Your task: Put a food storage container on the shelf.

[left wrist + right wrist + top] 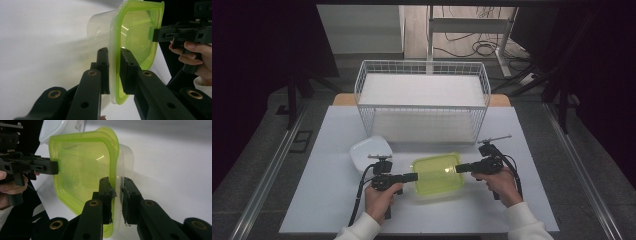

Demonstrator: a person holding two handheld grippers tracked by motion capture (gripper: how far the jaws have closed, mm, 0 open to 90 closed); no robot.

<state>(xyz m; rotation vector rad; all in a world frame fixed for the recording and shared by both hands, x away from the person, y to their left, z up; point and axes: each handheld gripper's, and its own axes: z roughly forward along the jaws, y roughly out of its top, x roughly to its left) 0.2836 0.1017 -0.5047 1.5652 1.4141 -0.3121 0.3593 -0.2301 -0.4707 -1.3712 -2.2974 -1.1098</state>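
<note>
One clear plastic container with a translucent green lid is clamped at opposite rims by two grippers, left gripper and right gripper, held level, facing inward.

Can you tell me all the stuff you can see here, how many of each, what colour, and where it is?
container with green lid: 1, clear box with yellow-green lid, near middle of the table, clamped at both ends
white bowl: 1, white, just left of and behind the container
wire basket: 1, white, at the back of the table
table: 1, pale grey top
cables: several, black, on the floor behind the table
left gripper: 1, black, shut on the lid's left edge
right gripper: 1, black, shut on the lid's right edge
hands: 2, white sleeves, near edge
</note>
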